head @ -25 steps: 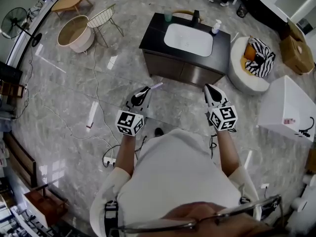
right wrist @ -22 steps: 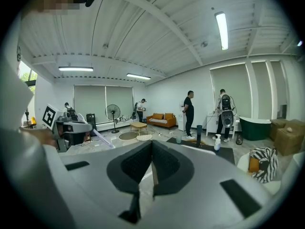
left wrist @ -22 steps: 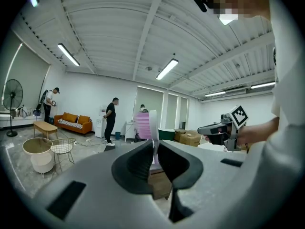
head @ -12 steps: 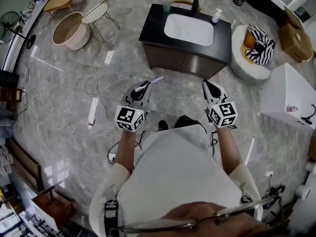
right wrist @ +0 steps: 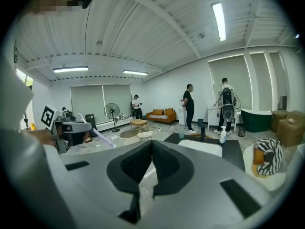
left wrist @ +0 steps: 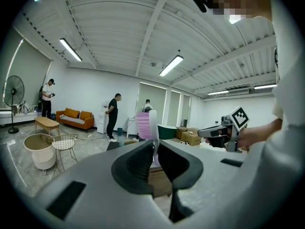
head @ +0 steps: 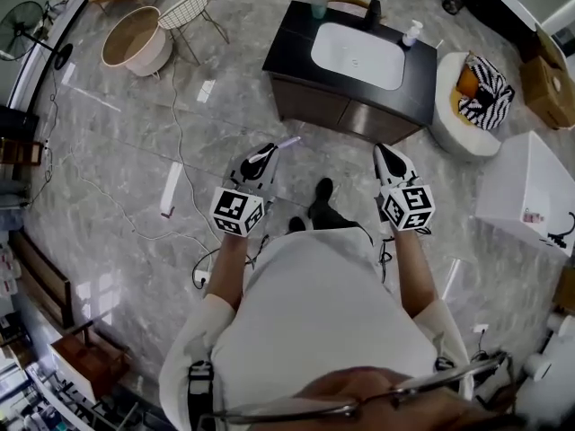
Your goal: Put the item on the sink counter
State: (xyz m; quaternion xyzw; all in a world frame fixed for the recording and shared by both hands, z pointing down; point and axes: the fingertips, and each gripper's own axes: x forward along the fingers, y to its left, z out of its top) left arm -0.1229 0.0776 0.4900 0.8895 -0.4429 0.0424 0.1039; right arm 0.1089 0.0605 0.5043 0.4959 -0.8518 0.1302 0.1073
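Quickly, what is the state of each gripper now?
Left gripper: closed on a thin pink item.
Right gripper: closed, holding nothing.

Bright, even light here, pouring down from the ceiling tubes [left wrist: 171, 66]. The glossy floor [head: 126, 151] flashes white glare streaks, and shadows are faint. Heavy fisheye bend at the edges, black corners in both gripper views. Up close, the item [left wrist: 144, 125] in the left tongs [left wrist: 153, 149] smears soft; the far room is crisp.
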